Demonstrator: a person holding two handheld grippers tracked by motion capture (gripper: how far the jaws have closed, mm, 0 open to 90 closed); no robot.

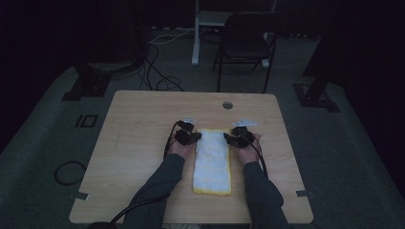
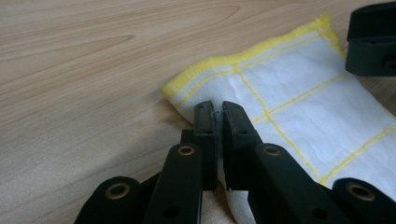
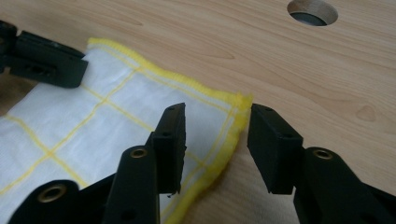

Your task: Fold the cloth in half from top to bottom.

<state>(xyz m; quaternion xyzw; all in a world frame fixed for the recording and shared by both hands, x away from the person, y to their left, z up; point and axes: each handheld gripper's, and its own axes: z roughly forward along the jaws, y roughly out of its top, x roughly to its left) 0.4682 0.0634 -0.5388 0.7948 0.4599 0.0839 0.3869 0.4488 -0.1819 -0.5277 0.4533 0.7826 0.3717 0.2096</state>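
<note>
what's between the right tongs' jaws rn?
The far right corner of the cloth: right tongs stand open astride its yellow hem, pads not pressing, seen in the right gripper view.

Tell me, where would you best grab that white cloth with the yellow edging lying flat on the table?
Grip the white cloth with yellow grid lines and hem at its far corners, coming in low from each long side. It lies flat, so only the hemmed edge offers a bite. The left hand-held gripper is shut on one far corner, puckering it; the right hand-held gripper stands open astride the other, over the wooden table.
</note>
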